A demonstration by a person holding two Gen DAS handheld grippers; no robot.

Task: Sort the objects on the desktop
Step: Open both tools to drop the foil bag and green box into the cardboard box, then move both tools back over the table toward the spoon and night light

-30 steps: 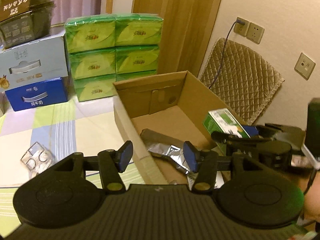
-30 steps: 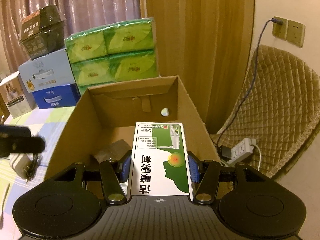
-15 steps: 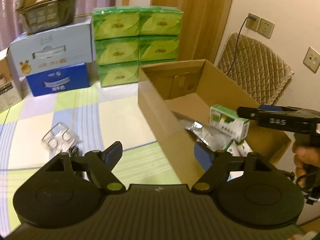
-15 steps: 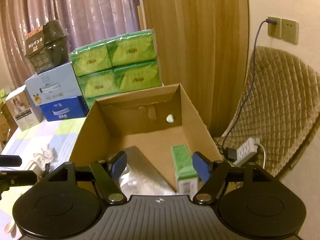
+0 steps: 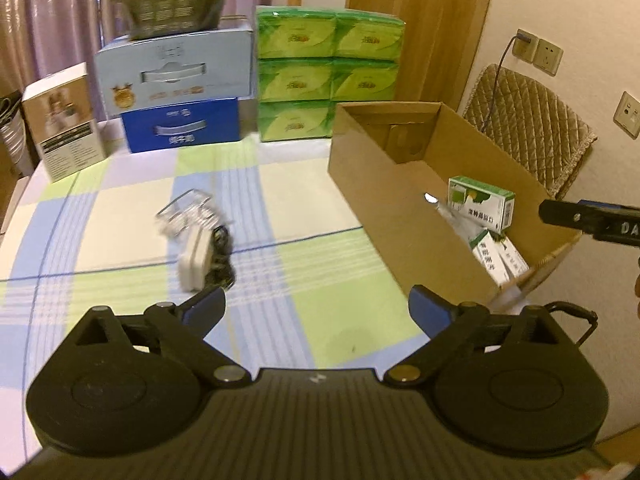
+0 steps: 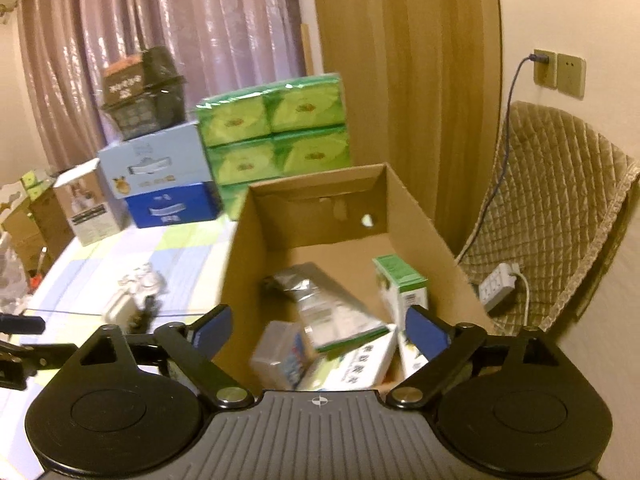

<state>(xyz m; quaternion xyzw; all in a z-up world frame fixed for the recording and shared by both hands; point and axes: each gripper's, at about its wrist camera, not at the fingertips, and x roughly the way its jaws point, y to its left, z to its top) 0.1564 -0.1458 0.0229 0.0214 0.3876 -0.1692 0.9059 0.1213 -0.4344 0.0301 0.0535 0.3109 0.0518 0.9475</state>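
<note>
Reaching with its jaws wide and empty, the left gripper (image 5: 316, 312) should close squarely on the white charger (image 5: 194, 258) at left centre, while the right gripper (image 6: 318, 330), also wide, hovers over the cardboard box (image 6: 240, 264).

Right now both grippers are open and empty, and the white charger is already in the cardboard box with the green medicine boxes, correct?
Not quite. The white charger lies on the checked tablecloth, outside the cardboard box, as the left wrist view shows. The rest holds: left gripper and right gripper are open and empty, green medicine boxes inside.
</note>
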